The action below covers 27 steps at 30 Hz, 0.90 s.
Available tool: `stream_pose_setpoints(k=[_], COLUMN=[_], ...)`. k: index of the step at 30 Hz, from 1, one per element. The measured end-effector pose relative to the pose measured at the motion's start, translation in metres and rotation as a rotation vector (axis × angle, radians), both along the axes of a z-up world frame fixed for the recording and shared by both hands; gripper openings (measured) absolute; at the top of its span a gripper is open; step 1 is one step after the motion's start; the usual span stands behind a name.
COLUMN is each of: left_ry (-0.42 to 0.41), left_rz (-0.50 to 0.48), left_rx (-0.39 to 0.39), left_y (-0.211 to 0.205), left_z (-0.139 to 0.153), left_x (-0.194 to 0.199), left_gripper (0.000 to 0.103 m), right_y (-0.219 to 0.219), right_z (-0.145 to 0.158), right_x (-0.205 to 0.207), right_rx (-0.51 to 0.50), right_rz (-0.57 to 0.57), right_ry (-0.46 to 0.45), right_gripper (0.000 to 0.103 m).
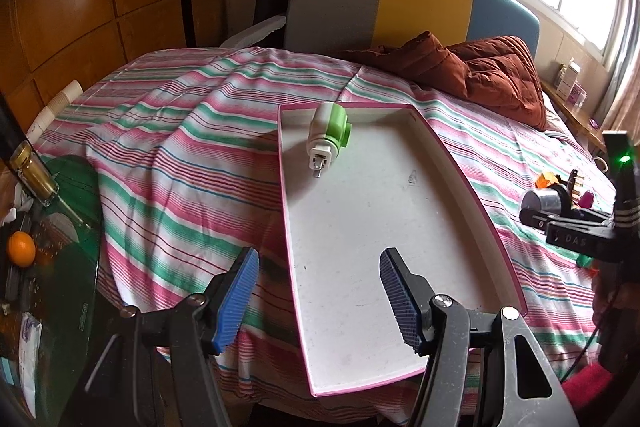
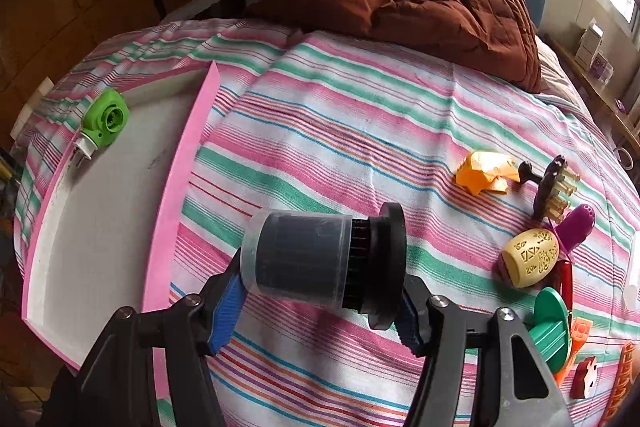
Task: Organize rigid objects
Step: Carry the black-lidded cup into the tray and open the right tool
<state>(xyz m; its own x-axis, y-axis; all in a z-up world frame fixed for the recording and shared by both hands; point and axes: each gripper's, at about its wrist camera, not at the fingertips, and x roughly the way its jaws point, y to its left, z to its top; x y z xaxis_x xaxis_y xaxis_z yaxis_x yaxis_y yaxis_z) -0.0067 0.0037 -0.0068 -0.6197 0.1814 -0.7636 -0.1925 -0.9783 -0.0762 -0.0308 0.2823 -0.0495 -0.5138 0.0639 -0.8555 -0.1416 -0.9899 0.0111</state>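
Your right hand-held gripper (image 2: 320,301) is clenched on a black canister (image 2: 320,263), held crosswise above the bed, with the tray (image 2: 176,187) just to its left, while your left hand-held gripper (image 1: 316,291) hangs released over the tray.

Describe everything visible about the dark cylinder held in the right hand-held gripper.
The dark cylinder looks like plastic: a dark core under a translucent cap, then a ribbed black band and a wide black flange. It lies sideways, cap end toward the pink-edged tray, clamped between the right hand-held gripper pads, lifted above the striped bedsheet.
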Motion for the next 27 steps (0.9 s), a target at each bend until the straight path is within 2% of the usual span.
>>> stream_pose_setpoints(k=[9,18,27], left_ry=[-0.005,-0.012,-0.026], left_rz=[0.020,0.038,0.063], left_rx=[0.008,0.017,0.025], left_y=[-0.011,-0.020,-0.028], left_z=[-0.003,-0.004,-0.008], left_x=[0.000,-0.002,-0.007], left_gripper=[0.064,0.064,0.064], right_y=[-0.056,-0.116,-0.132], right_z=[0.036,0.028,0.012], right_x=[-0.013,-0.038,-0.085], right_rx=[-0.001,0.011,0.029], right_rz=[0.144,0.317,0.321], right_ry=[0.081,0.053,-0.005], right_gripper=[0.064,0.064,0.064])
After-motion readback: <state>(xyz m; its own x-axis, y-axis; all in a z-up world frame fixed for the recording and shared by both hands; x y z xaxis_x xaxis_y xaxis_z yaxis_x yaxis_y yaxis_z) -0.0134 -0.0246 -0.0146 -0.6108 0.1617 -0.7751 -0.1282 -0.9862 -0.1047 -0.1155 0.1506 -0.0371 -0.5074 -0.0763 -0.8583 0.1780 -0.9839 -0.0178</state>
